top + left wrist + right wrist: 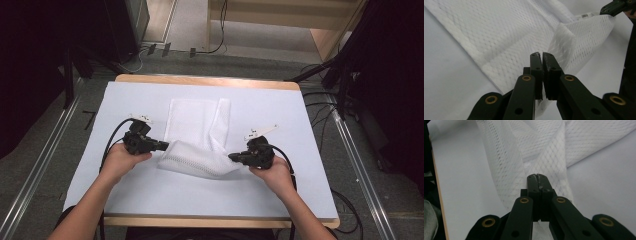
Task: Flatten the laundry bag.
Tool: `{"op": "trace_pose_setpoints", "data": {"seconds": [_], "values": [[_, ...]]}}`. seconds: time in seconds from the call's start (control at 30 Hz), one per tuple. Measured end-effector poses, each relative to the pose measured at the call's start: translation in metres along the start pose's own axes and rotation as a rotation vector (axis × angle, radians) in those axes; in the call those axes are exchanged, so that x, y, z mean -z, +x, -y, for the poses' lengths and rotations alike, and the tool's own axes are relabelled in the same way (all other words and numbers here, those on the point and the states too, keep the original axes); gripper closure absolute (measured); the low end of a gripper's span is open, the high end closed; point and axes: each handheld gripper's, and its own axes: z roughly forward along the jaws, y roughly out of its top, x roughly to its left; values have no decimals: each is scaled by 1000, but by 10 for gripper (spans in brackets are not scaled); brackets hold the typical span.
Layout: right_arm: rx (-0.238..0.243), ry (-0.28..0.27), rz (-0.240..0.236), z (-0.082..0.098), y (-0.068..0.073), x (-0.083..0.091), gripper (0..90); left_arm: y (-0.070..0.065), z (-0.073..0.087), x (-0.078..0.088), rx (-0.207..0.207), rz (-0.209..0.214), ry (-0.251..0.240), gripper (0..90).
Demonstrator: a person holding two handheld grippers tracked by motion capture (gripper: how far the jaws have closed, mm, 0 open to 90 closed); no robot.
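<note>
A white mesh cloth (192,120) lies in the middle of the white-covered table (295,195). Its near part is raised and stretched between my two grippers. On the left, my left gripper (164,146) is shut on the cloth's left corner. In the left gripper view its jaws (542,55) meet on the mesh (499,32), and the other gripper (614,7) holds the far corner. My right gripper (233,157) is shut on the right corner. The right gripper view shows its jaws (537,177) pinching mesh fabric (544,142).
The table's wooden rim (210,80) shows at the back and front. Black stands (345,75) and cables (320,105) sit on the floor to the right, metal rails (45,150) run along both sides, and wooden furniture (300,15) stands beyond the table.
</note>
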Motion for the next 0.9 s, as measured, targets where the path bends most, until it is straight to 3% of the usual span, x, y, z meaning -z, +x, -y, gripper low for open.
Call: {"op": "trace_pose_setpoints", "data": {"seconds": [0.23,0.43,0.73,0.8,0.9], "values": [[18,-9,-10,8,15,6,900,-13,15,6,-19,28,-4,865],[31,-6,-6,17,25,10,900,-23,21,7,-48,17,18,851],[31,5,-3,30,37,15,900,-29,28,9,-54,32,8,831],[36,-2,1,32,39,17,900,-30,30,9,-64,18,15,820],[35,-13,17,32,38,19,900,-27,29,11,-46,10,-17,810]]}}
